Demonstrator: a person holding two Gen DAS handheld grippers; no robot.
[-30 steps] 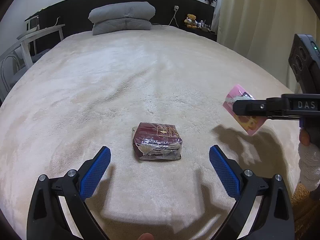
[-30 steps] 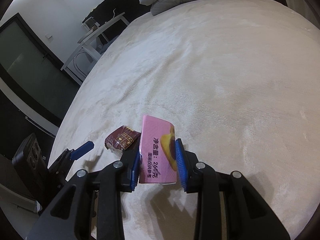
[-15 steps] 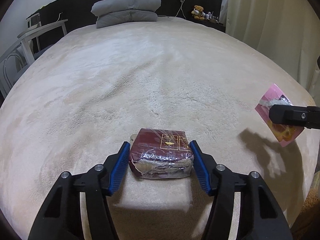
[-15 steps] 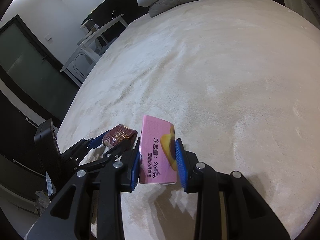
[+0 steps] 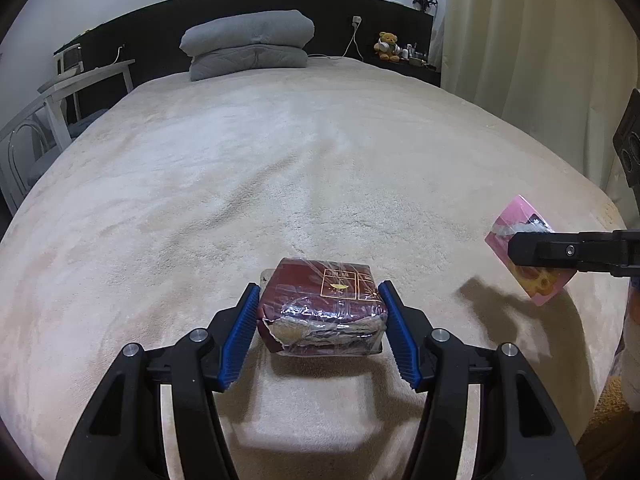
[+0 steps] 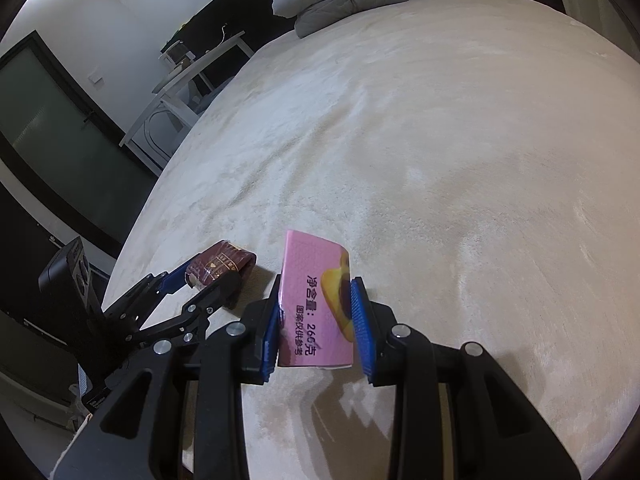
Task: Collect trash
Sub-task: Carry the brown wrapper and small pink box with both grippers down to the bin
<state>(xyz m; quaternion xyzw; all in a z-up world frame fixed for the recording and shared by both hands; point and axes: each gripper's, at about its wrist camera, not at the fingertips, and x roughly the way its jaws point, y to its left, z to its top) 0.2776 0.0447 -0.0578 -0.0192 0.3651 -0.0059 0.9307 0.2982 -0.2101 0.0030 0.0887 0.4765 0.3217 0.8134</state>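
A maroon packet (image 5: 324, 308) in torn clear wrap sits low over the cream bed cover (image 5: 280, 160), close to the near edge. My left gripper (image 5: 319, 292) is shut on it, one blue pad pressed to each side. From the right wrist view the same packet (image 6: 222, 262) shows between the left gripper's fingers (image 6: 176, 280). My right gripper (image 6: 316, 286) is shut on a pink snack packet (image 6: 316, 300) with printed text, held just above the cover. In the left wrist view that pink packet (image 5: 516, 216) hangs at the right, partly behind a black right gripper finger (image 5: 560, 250).
Two grey pillows (image 5: 248, 44) lie stacked at the dark headboard. A white table and chair (image 5: 60, 92) stand off the bed's left side. Cream curtains (image 5: 520, 60) hang on the right, with a small teddy bear (image 5: 386, 45) on the headboard shelf.
My left gripper came forward around the maroon packet and its wide-open jaws closed onto the packet's sides. The right gripper and its pink packet have stayed put.
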